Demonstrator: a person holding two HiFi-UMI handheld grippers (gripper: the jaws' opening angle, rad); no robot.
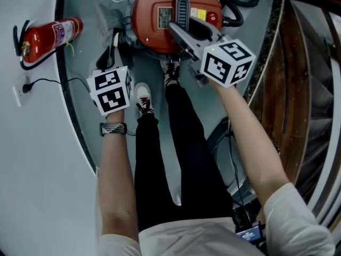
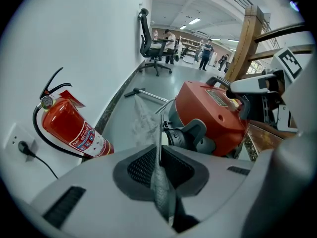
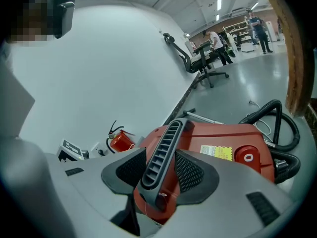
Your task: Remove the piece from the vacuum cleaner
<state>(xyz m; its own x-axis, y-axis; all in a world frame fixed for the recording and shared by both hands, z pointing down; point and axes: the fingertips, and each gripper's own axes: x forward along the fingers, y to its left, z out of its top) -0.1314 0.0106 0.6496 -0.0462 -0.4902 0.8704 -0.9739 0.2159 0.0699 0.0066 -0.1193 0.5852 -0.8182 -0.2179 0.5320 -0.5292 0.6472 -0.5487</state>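
Grippers clamped at the red vacuum cleaner [image 3: 223,133]
Your left gripper [image 2: 159,155] pinches a thin grey piece [image 2: 159,182], your right gripper [image 3: 161,168] the black handle [image 3: 166,145]; free floor [image 2: 126,120] lies mid-frame in the left gripper view.

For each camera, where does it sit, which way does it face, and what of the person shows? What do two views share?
Head view: on the head, facing down at the vacuum cleaner; shows forearms, legs, left gripper, right gripper.
Left gripper view: on that gripper, looking along fingers shut on a thin sheet; right gripper at right.
Right gripper view: on that gripper, looking along fingers shut on the black handle; left gripper at left.
Both gripper views share the vacuum cleaner and fire extinguisher.
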